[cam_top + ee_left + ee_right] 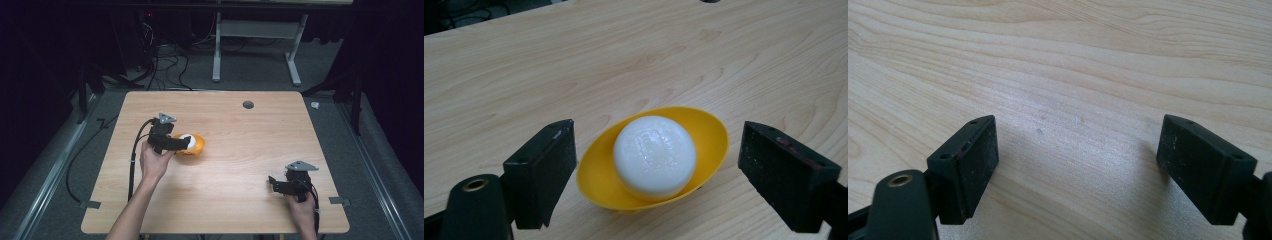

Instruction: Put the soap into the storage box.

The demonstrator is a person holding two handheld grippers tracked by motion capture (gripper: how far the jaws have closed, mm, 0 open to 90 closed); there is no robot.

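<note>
A yellow bowl (709, 137) rests on the wooden table, and a round white soap-like bar (655, 155) lies inside it. In the high view the yellow bowl (197, 145) sits left of the table's centre with the white bar (187, 138) in it. My left gripper (656, 175) is open, one jaw on each side of the bowl, touching neither side. From above, the left gripper (179, 143) reaches the bowl from its left. My right gripper (1078, 170) is open over bare wood, and the right gripper (272, 184) sits near the table's front right.
The light wooden table (235, 160) has a dark round grommet (248, 104) near its far edge. Cables (165, 65) and a white desk frame (260, 35) lie on the grey floor beyond. The table's front edge is close to the right hand.
</note>
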